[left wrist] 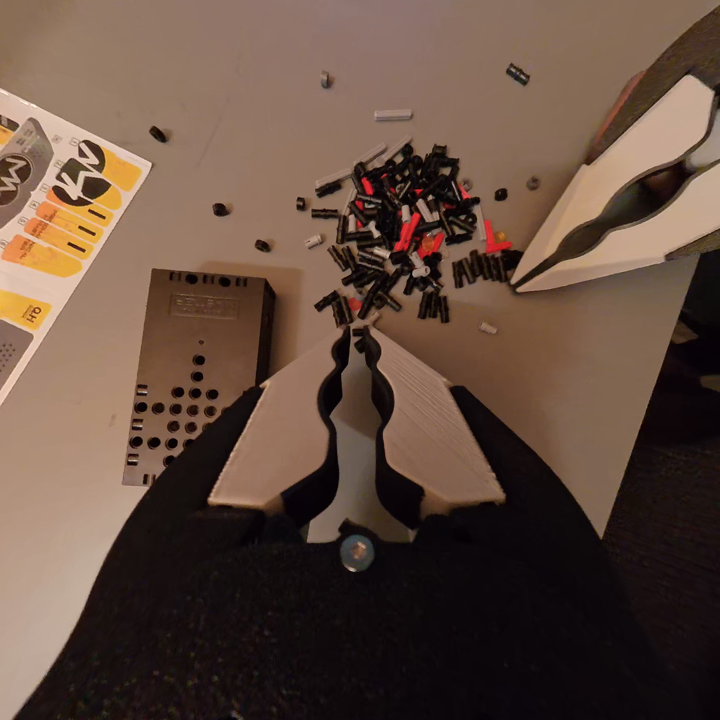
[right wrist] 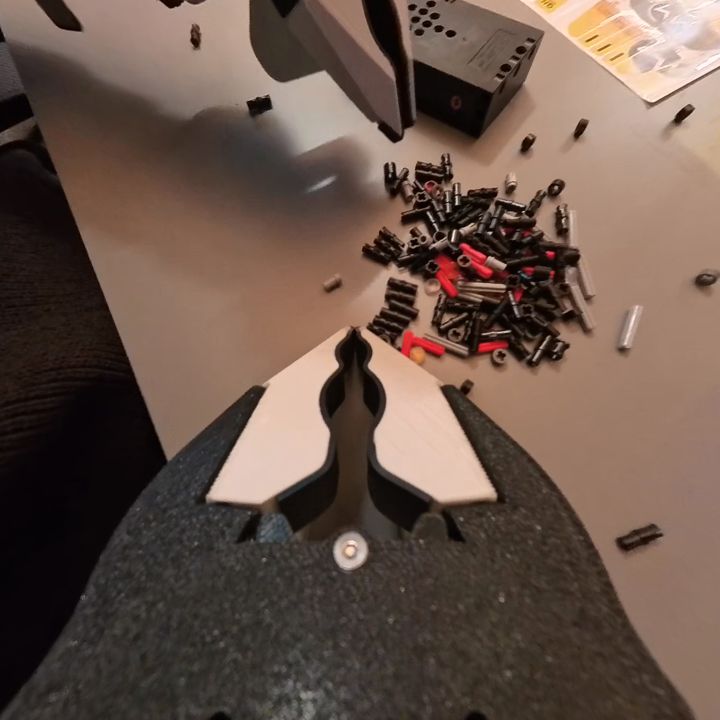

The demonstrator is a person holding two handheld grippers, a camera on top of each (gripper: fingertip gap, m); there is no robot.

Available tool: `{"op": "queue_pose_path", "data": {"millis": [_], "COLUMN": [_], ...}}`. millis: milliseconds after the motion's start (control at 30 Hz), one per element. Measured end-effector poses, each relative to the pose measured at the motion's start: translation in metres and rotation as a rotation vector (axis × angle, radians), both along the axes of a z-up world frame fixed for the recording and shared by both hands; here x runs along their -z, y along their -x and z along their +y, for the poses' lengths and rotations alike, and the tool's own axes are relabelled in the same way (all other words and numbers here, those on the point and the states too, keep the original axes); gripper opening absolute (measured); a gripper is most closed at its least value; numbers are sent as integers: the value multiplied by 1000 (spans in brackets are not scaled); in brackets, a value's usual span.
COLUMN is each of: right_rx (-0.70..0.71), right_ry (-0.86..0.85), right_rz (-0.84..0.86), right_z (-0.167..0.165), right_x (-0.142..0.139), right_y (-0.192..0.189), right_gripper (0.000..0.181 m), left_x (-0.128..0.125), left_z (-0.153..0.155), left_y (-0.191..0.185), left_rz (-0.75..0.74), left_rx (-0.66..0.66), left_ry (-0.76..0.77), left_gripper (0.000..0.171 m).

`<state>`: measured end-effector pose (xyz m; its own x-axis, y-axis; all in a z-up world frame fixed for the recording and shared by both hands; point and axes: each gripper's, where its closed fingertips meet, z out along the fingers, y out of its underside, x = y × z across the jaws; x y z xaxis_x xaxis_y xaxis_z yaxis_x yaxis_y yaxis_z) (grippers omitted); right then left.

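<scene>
A pile of small black, red and grey connector pins point(left wrist: 405, 226) lies on the grey table; it also shows in the right wrist view point(right wrist: 498, 272). My left gripper point(left wrist: 358, 331) is shut on a small black pin point(left wrist: 359, 336) at the near edge of the pile. In the right wrist view it point(right wrist: 391, 130) hangs above the table and casts a shadow. My right gripper point(right wrist: 355, 331) is shut and empty, its tips beside the pile's near-left edge. In the left wrist view it point(left wrist: 516, 286) sits next to a row of black pins.
A black perforated box point(left wrist: 202, 350) lies left of the pile, also in the right wrist view point(right wrist: 467, 66). A yellow sticker sheet point(left wrist: 58, 202) lies at the far left. Loose pins and a grey axle point(left wrist: 392, 114) are scattered around. The table edge point(left wrist: 643, 428) runs along the right.
</scene>
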<state>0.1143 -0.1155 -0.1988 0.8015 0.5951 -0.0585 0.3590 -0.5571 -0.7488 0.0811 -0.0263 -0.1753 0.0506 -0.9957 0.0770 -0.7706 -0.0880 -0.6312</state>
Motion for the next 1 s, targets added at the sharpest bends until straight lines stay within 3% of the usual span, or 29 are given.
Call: {"op": "queue_pose_path", "data": {"millis": [233,367,433,500,600,700,800,900,1000], "right_rx": [48,86,133,184,258,316,348,362,376], "right_ry": [-54,-170,-238,-302,-378,-445,-495,-516,-515], "right_rz": [-34,82,167,251,325,355,383,434,500], "right_z": [17,21,23,25,25,22,19,17,16], "right_x": [-4,-30,-45,-60,-75,-85,-92,-97,-100], "right_y": [-8,-11,-18,-26,-40,-51,-58,-64,-70], "right_gripper": [0,0,0,0,0,0,0,0,0], "left_x": [-14,-34,-38,-33,-15,8,21,22,25], "left_z": [17,42,47,55,70,66,78,76,73], "left_y": [-7,-22,-34,-44,-59,-60,-59,-58,-53], "left_rz": [-29,-75,-67,-10,89,211,300,316,340], "left_rx": [-37,-66,-16,36,108,214,198,199,226], "left_ry": [-44,-77,-87,-119,-155,-49,-57,-26,-27], "left_gripper": [8,20,34,49,50,49,46,19,7]}}
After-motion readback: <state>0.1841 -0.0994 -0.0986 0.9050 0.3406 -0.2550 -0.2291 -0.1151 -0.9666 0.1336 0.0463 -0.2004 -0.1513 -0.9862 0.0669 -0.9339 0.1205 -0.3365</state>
